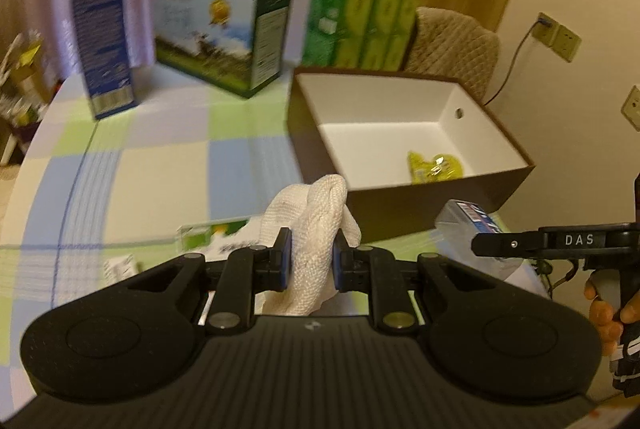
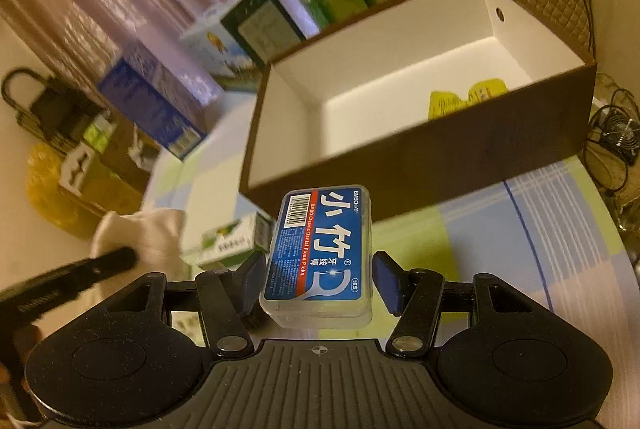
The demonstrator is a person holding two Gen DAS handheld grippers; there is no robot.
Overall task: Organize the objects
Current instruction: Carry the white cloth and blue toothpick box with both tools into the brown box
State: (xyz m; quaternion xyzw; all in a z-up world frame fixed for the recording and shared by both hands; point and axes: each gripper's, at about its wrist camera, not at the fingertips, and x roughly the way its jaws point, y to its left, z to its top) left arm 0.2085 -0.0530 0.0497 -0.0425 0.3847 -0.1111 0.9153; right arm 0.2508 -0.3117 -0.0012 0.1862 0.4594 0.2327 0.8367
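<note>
Both grippers loaded beside the brown box (image 2: pixel 420 165).

Left gripper (image 1: pixel 311 261) clamps a white cloth (image 1: pixel 316 225); right gripper (image 2: pixel 318 279) clamps a dental floss pick case (image 2: pixel 320 253), both raised near the box's front wall.

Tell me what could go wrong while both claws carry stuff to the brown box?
The right claw may not be pinching the dental floss picks case firmly: a gap shows beside one pad, so it might slip. The white glove in the left claw hangs floppy and could catch the brown box wall. Both claws are close and might bump.
</note>
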